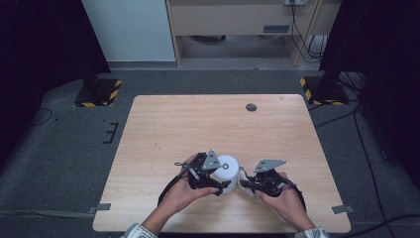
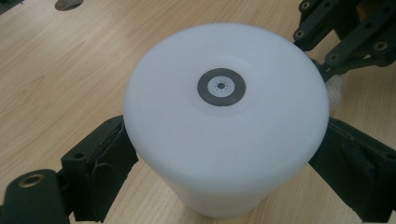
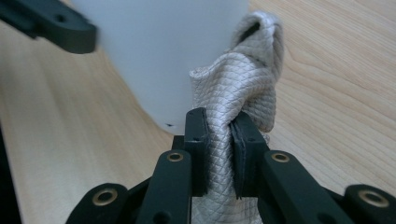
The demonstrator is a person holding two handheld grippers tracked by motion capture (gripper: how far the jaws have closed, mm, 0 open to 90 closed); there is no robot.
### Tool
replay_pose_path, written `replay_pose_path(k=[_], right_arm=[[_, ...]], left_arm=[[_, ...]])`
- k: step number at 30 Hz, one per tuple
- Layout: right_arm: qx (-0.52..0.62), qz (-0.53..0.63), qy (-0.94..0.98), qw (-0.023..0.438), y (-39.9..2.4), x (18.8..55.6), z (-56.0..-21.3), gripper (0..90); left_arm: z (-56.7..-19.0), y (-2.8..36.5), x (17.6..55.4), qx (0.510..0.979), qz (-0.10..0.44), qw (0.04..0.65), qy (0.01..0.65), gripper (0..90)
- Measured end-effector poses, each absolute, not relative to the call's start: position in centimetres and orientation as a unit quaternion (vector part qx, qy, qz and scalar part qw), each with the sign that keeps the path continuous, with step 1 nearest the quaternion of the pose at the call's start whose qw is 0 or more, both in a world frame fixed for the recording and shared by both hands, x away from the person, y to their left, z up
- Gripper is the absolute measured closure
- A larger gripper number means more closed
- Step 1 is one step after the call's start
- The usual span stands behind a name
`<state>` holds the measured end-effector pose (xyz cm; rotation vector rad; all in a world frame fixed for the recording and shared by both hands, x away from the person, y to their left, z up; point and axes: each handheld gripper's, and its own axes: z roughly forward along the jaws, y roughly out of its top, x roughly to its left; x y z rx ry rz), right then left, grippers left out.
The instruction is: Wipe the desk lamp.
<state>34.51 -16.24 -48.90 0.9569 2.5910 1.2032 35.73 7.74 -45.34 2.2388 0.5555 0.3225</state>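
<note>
A white plastic cup (image 1: 227, 171) stands upside down near the table's front edge, a small grey ring at the centre of its upturned base (image 2: 221, 87). My left gripper (image 1: 218, 182) is shut on the cup (image 2: 224, 126), one black pad (image 2: 109, 161) pressed against each side of its wall. My right gripper (image 1: 246, 182) is shut on a bunched whitish quilted cloth (image 3: 243, 88), which touches the cup's wall (image 3: 163, 51) on its right side. The cloth (image 1: 243, 174) peeks out between the two grippers.
The light wooden table (image 1: 198, 124) has a small round dark grommet (image 1: 251, 107) near its far edge. Black stands with yellow-striped bases (image 1: 99, 91) sit on the grey floor beyond the far corners. A person's hands hold both grippers at the front edge.
</note>
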Motion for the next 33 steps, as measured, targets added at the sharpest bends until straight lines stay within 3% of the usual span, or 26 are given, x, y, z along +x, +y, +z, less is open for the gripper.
replay_pose_path(k=[17, 33], right_arm=[[0.281, 0.443, 0.848, 0.073, -16.5, 32.8, -45.2, 79.0], [0.298, 0.381, 0.874, 0.046, -15.5, 33.9, -49.1, 78.9]], left_arm=[[-45.3, 7.7, 35.8, 0.886, 0.126, 0.391, 0.216, 8.9], [-45.2, 7.8, 35.9, 0.886, 0.125, 0.391, 0.215, 9.0]])
